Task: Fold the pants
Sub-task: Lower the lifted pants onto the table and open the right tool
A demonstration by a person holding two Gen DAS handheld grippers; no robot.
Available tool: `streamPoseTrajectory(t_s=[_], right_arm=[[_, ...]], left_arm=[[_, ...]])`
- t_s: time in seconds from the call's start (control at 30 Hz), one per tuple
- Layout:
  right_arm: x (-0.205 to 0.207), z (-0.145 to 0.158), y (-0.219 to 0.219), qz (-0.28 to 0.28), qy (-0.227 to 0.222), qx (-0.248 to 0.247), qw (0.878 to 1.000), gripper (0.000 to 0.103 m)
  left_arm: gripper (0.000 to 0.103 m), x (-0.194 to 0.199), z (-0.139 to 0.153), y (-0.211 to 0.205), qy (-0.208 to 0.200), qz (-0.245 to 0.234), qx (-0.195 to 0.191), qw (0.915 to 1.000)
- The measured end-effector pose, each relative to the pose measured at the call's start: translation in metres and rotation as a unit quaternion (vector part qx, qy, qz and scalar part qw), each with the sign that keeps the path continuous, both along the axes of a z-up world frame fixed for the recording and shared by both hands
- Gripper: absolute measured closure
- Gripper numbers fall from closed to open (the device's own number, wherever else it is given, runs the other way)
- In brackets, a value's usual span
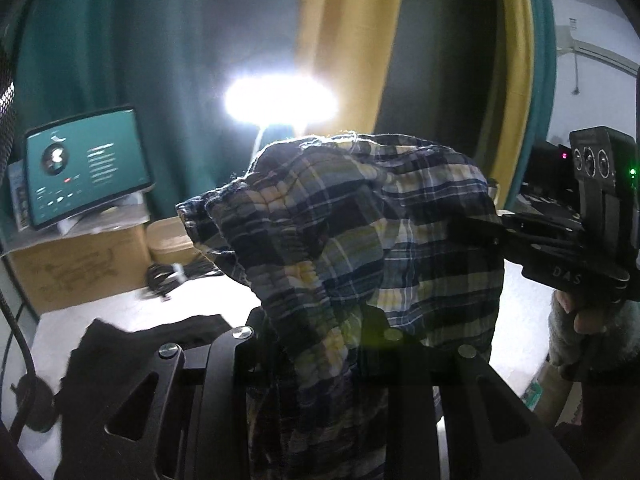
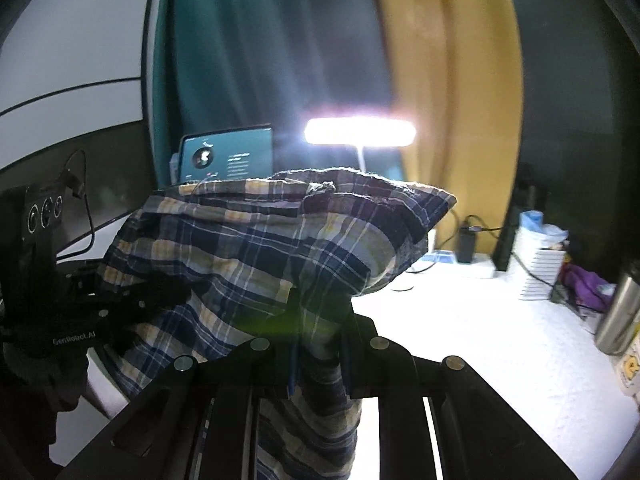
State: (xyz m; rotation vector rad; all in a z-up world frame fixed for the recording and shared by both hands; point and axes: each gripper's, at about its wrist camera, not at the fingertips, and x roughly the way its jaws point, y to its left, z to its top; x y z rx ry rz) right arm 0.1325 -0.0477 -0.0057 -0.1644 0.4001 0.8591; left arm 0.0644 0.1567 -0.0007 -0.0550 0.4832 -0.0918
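plaid pants (image 1: pixel 360 232): 1, lifted | left claw (image 1: pixel 320 344): pinching pants | right claw (image 2: pixel 316 320): pinching pants | black garment (image 1: pixel 132 344): 1

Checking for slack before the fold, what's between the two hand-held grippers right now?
Only the plaid pants, bunched and lifted off the table; the left wrist view shows both the left hand-held gripper and right hand-held gripper clamped on them.
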Motion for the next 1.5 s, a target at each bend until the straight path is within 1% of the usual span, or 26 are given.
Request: streamPoseTrajectory(t_s=[0.07, 0.17, 0.37, 0.4, 0.6, 0.8, 0.9, 0.97, 1.13, 1.17, 1.23, 1.27, 1.3, 1.37, 1.4, 1.5], right_arm=[[0.003, -0.004, 0.01, 0.009, 0.007, -0.006, 1.0, 0.087], [0.01, -0.016, 0.026, 0.017, 0.021, -0.022, 0.999, 0.087], [0.037, -0.05, 0.051, 0.026, 0.067, -0.043, 0.996, 0.087], [0.041, -0.053, 0.052, 0.026, 0.073, -0.044, 0.996, 0.087], [0.068, -0.077, 0.071, 0.027, 0.104, -0.054, 0.993, 0.087], [0.1, -0.105, 0.084, 0.023, 0.14, -0.063, 0.988, 0.087], [0.116, -0.12, 0.089, 0.019, 0.162, -0.068, 0.984, 0.087], [0.128, -0.13, 0.089, 0.012, 0.18, -0.068, 0.981, 0.087], [0.149, -0.153, 0.089, -0.002, 0.222, -0.071, 0.972, 0.086], [0.152, -0.155, 0.09, -0.004, 0.226, -0.07, 0.972, 0.085], [0.156, -0.157, 0.088, -0.008, 0.23, -0.065, 0.971, 0.077], [0.156, -0.157, 0.087, -0.012, 0.229, -0.067, 0.971, 0.071], [0.156, -0.156, 0.085, -0.016, 0.227, -0.068, 0.971, 0.068], [0.159, -0.159, 0.078, -0.023, 0.228, -0.068, 0.971, 0.059], [0.16, -0.16, 0.074, -0.029, 0.228, -0.068, 0.971, 0.057], [0.158, -0.16, 0.064, -0.044, 0.223, -0.072, 0.971, 0.055]], left_arm=[[0.077, -0.004, -0.002, 0.007, 0.005, 0.007, 0.001, 1.0], [0.077, -0.003, -0.013, 0.019, 0.022, 0.015, 0.003, 0.9996], [0.077, 0.011, -0.037, 0.035, 0.066, 0.022, -0.004, 0.9976], [0.077, 0.009, -0.039, 0.034, 0.071, 0.022, -0.005, 0.9972], [0.077, 0.03, -0.058, 0.046, 0.103, 0.025, -0.014, 0.9942], [0.077, 0.054, -0.08, 0.055, 0.145, 0.028, -0.021, 0.9888], [0.076, 0.065, -0.094, 0.062, 0.173, 0.038, -0.023, 0.9838], [0.073, 0.071, -0.102, 0.067, 0.19, 0.046, -0.028, 0.9803], [0.07, 0.073, -0.111, 0.071, 0.202, 0.047, -0.033, 0.9778], [0.07, 0.072, -0.111, 0.07, 0.201, 0.047, -0.032, 0.9779], [0.069, 0.07, -0.112, 0.072, 0.202, 0.047, -0.03, 0.9779], [0.067, 0.071, -0.113, 0.073, 0.203, 0.047, -0.03, 0.9776], [0.065, 0.07, -0.114, 0.075, 0.204, 0.049, -0.031, 0.9772], [0.062, 0.072, -0.114, 0.078, 0.206, 0.055, -0.032, 0.9764], [0.062, 0.071, -0.114, 0.079, 0.207, 0.057, -0.033, 0.9762], [0.062, 0.067, -0.113, 0.081, 0.207, 0.062, -0.033, 0.9758]])
